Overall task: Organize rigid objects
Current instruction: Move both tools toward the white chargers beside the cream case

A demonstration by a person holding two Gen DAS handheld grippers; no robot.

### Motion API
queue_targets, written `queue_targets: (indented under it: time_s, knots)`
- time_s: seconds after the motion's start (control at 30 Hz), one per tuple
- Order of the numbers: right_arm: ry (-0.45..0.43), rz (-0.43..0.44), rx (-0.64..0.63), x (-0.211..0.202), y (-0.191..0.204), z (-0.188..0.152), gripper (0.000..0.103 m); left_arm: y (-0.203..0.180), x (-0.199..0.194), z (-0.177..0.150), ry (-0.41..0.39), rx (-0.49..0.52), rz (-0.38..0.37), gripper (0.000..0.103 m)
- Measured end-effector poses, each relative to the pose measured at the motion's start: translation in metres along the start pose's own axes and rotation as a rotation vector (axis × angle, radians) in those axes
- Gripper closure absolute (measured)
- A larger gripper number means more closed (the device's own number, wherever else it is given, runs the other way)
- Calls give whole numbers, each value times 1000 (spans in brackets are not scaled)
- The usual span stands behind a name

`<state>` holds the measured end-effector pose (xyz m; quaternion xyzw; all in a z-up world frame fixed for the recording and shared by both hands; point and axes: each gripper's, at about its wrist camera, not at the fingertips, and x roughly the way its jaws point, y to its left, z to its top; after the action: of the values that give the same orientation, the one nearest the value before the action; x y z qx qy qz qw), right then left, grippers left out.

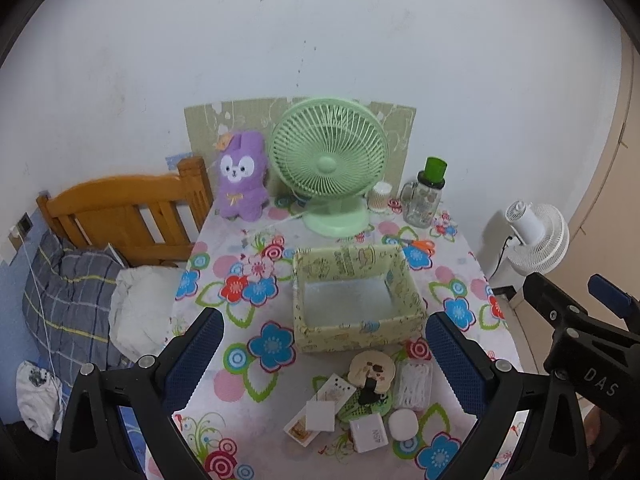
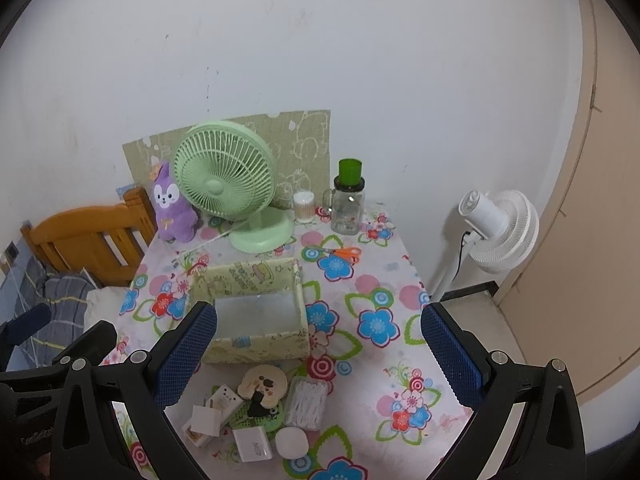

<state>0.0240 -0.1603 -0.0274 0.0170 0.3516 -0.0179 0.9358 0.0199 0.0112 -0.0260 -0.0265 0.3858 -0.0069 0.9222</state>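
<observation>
Small rigid items (image 1: 360, 404) sit clustered at the desk's near edge, just in front of the empty box (image 1: 356, 300): white charger cube (image 1: 370, 434), round white puck (image 1: 404, 424), clear swab case (image 1: 413, 384), flat card box (image 1: 320, 410). All look light, stiff, smooth plastic, likely slippery; pinch across flat sides, not rounded edges. The swab case lid may pop. Left gripper (image 1: 324, 360) and right gripper (image 2: 320, 356) hover above the pile, both spread wide, holding nothing.
</observation>
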Motion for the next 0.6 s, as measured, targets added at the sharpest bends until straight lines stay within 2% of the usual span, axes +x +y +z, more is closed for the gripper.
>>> queue_targets:
  time_s: [0.2, 0.47, 0.6]
  knots:
    - [7, -23, -35, 8, 14, -13, 0, 6, 11, -8, 24, 5, -11, 1]
    - [10, -12, 39, 20, 15, -34, 0, 17, 32, -25, 72, 14, -49, 1]
    - [4, -48, 18, 28, 22, -49, 0, 20, 43, -34, 85, 46, -41, 2]
